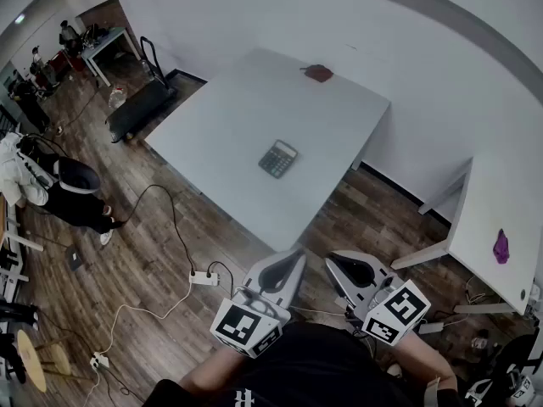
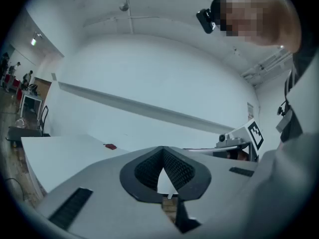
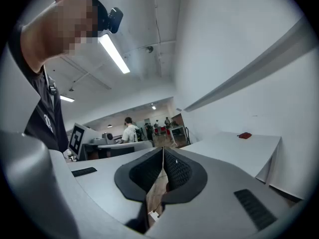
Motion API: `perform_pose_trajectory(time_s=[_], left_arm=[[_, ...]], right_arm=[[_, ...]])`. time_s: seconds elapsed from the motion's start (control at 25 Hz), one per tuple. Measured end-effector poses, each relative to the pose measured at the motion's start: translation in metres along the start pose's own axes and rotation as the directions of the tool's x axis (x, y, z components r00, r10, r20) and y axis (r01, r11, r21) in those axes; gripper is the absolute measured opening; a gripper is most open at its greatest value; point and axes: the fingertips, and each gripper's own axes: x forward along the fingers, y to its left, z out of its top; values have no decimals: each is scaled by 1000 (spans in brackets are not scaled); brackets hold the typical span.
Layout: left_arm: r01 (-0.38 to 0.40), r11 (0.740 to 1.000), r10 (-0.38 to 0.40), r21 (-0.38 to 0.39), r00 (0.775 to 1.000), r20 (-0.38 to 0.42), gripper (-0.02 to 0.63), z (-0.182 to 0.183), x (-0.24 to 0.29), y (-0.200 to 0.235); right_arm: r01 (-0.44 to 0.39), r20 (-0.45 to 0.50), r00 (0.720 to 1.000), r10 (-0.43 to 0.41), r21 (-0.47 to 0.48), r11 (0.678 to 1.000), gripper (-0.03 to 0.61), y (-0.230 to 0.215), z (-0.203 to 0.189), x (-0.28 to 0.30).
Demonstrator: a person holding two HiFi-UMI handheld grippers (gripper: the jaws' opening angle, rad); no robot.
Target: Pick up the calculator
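A grey calculator (image 1: pixel 277 158) lies flat near the middle of the white table (image 1: pixel 229 117), seen only in the head view. Both grippers hang low in front of the person's body, over the floor short of the table's near corner. My left gripper (image 1: pixel 296 252) is shut, its jaws meeting at the tips with nothing between them (image 2: pixel 163 149). My right gripper (image 1: pixel 332 260) is likewise shut and holds nothing (image 3: pixel 163 150). The gripper views point above the tabletop, so the calculator is hidden in both.
A small red object (image 1: pixel 319 73) sits at the table's far edge. A second white table (image 1: pixel 501 202) at the right carries a purple item (image 1: pixel 501 246). A power strip (image 1: pixel 204 277) and cables lie on the wood floor. A treadmill (image 1: pixel 140 104) and a person (image 1: pixel 59 189) are at the left.
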Motion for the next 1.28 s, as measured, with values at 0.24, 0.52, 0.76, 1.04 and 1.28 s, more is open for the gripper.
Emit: perform_pose_trajectory(time_s=[0.24,0.52,0.76,1.04,1.28], left_arm=[[33,999,-33,7,999,-4,6,17,42,46],[65,998,-64,8,997,-36,6,26,77,99],[80,997,-80,6,996,-44,6,29,95,153],[105,994,-105,-9,993,-44,6,30,109,191],[99,995,-100,-26,993,-64,6,20,118,210]], right_arm=[[23,-4,1000,-23,-1,1000,15,-39,15,47],[61,-28,998,-60,16,998,15,-75,24,98],[52,-60,997,-49,34,998,15,-97,25,152],[47,-96,995,-37,104,993,15,-134,13,196],[-18,-187,981,47,153,988,16,-162,-6,228]])
